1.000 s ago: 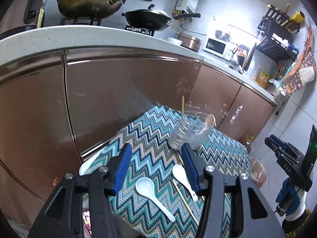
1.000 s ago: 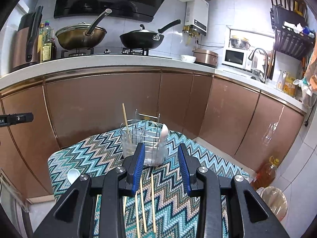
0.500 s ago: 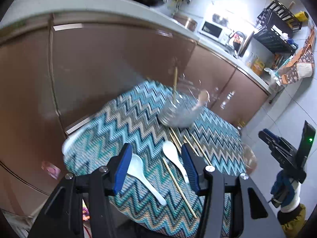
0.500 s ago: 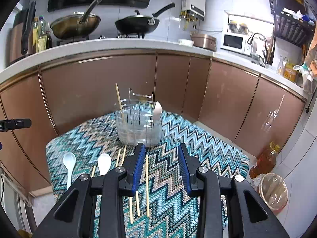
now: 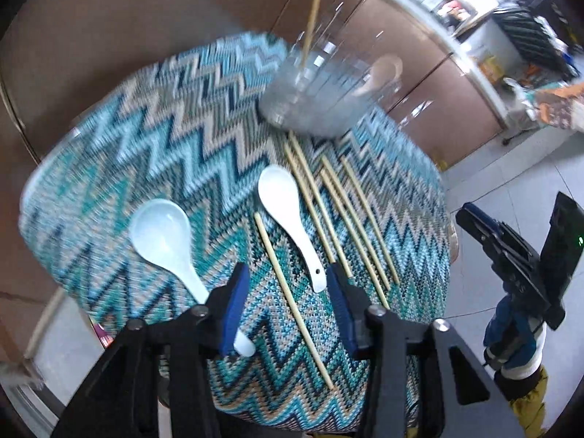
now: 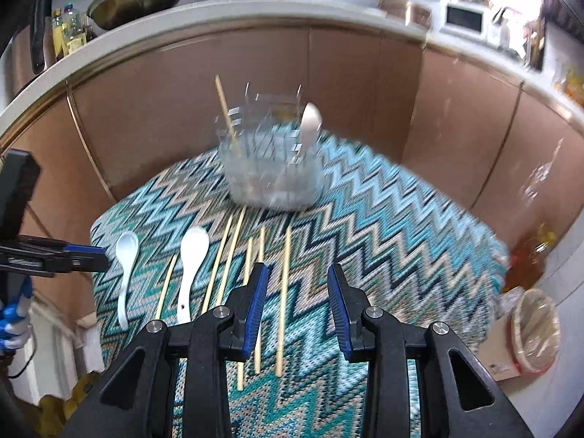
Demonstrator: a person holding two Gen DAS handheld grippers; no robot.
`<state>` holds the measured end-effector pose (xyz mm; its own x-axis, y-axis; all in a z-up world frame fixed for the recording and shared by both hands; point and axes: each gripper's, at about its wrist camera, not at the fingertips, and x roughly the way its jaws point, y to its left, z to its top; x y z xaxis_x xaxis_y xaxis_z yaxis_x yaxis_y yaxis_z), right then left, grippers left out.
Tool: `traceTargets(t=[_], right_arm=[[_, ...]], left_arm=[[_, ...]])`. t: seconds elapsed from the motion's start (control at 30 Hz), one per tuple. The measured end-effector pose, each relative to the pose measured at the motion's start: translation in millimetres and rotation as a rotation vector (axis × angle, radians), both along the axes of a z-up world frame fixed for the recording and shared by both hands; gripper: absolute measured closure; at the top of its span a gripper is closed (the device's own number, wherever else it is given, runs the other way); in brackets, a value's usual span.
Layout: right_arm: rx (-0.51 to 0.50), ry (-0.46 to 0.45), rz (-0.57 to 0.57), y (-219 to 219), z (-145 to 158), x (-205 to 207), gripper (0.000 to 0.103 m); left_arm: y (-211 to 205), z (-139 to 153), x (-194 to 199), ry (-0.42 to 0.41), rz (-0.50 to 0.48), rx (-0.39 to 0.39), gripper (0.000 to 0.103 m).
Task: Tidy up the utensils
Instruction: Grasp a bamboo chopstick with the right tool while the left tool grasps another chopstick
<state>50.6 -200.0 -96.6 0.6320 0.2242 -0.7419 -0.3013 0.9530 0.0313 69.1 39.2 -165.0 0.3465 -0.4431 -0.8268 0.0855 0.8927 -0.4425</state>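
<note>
Two white spoons (image 5: 160, 230) (image 5: 281, 197) and several loose chopsticks (image 5: 339, 219) lie on the zigzag cloth of a small table (image 5: 146, 146). At its far side stands a clear holder (image 5: 314, 102) with one chopstick and one spoon upright in it. My left gripper (image 5: 287, 277) hangs low over the near edge, its jaws closing. A single chopstick and the middle spoon's handle tip lie beneath the gap, untouched. My right gripper (image 6: 297, 277) is open above a chopstick (image 6: 284, 292), right of the spoons (image 6: 193, 252), and grips nothing.
Brown cabinet fronts (image 6: 346, 91) rise just behind the table, under a counter with pans. To the right, on the tiled floor, stand an oil bottle (image 6: 525, 259) and a wrapped round basket (image 6: 534, 328). Each view shows the other gripper off to one side.
Both grippers have dropped and tipped down toward the tabletop, so the utensils now fill the views. The left jaws stand narrower than before; the right jaws look unchanged.
</note>
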Motion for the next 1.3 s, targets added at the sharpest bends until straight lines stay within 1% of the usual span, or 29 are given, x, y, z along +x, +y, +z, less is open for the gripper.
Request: traceTargets(t=[0.07,0.2,0.37,0.47,0.6,0.73,0.83,0.97,1.07,1.3], right_arm=[[0.018,0.048,0.022,-2,-10,11,0.072],[0.037,0.115,0.048,-6,-25,33,0.079],[0.051,0.179,0.071,-8,-40,60,0.083],[0.06,0.221,0.087,-6,-48,75,0.087],[0.066,0.29,0.114,1,-62,98,0.089],[0.072,0.347,0.146,15,-75,118,0.09],[0.054,0.371,0.161,28,-83,131,0.09],[0.003,0.413,0.15,41,-98,148,0.09],[-0.026,0.447,0.133,45,-110,155,0.095],[-0.048,0.458,0.133,54,-114,157,0.097]], left_arm=[[-5,-15,14,0.052,0.007,0.013,0.066],[-13,-37,36,0.131,0.022,0.021,0.073],[-24,-59,56,0.201,0.032,0.051,0.081],[-28,-66,62,0.231,0.039,0.069,0.085],[-31,-70,68,0.252,0.048,0.081,0.09],[-32,-75,77,0.275,0.066,0.074,0.094],[-27,-76,80,0.283,0.073,0.067,0.095],[-22,-79,85,0.289,0.073,0.065,0.095],[-21,-81,86,0.287,0.073,0.07,0.096],[-24,-80,82,0.279,0.102,0.065,0.097]])
